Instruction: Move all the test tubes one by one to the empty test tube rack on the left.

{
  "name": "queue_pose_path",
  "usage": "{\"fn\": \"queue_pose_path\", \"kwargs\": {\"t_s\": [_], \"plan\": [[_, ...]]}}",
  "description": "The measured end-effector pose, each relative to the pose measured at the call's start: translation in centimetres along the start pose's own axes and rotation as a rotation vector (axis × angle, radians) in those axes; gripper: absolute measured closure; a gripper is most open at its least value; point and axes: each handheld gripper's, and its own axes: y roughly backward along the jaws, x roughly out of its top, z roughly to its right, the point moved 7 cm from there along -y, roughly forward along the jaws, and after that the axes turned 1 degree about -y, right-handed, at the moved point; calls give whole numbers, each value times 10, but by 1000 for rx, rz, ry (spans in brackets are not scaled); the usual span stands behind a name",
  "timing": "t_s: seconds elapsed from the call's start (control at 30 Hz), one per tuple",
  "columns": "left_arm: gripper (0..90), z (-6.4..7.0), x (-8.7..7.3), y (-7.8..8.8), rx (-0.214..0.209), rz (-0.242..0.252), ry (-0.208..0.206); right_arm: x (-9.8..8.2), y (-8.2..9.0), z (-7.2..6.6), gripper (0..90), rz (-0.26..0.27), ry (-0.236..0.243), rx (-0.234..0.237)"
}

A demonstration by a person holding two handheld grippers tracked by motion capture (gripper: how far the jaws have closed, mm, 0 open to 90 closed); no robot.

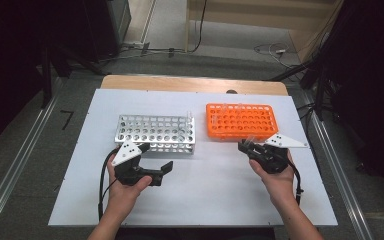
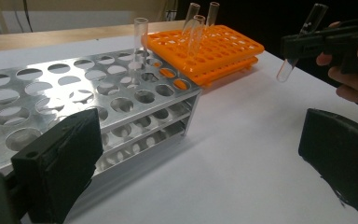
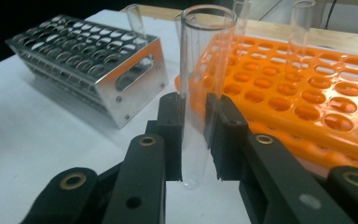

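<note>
A: Right gripper (image 3: 195, 135) status?

B: Jaws closed on a clear test tube (image 3: 204, 84), gripped low on the tube, open mouth up, rounded bottom poking out below the pads. It sits just in front of the orange rack (image 1: 241, 121), near that rack's front edge, above the white board (image 1: 210, 190).

A: Left gripper (image 2: 200, 154)?

B: Jaws wide apart, holding nothing. It's just in front of the metal rack (image 1: 155, 132), near its front right part.

A: Tubes in the racks?

B: 1 upright in the metal rack's far right corner (image 2: 140, 44). At least 2 standing in the orange rack (image 2: 195, 37), at its far left end in the left gripper view.

A: Racks touching?

B: No, side by side with a small gap.
</note>
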Motion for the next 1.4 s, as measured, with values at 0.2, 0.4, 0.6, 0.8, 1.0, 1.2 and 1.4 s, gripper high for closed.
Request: {"fn": "queue_pose_path", "kwargs": {"t_s": [0.2,0.4,0.6,0.8,1.0,1.2,1.4], "plan": [[5,8,3,0,-18,3,-15,-6,6,-15,738,1,12,37],[46,17,6,-1,-48,6,-25,-9,3,-42,738,-11,81,95],[61,31,8,-3,-106,0,-35,-17,-9,-71,738,-46,143,150],[90,44,9,-8,-148,-13,-42,-22,-18,-95,738,-66,201,187],[190,52,8,-15,-143,-41,-52,-26,-25,-110,738,-77,236,209],[236,65,7,-21,-176,-60,-64,-26,-28,-118,738,-83,253,220],[380,77,7,-24,-225,-58,-81,-28,-31,-129,738,-91,282,234]]}}
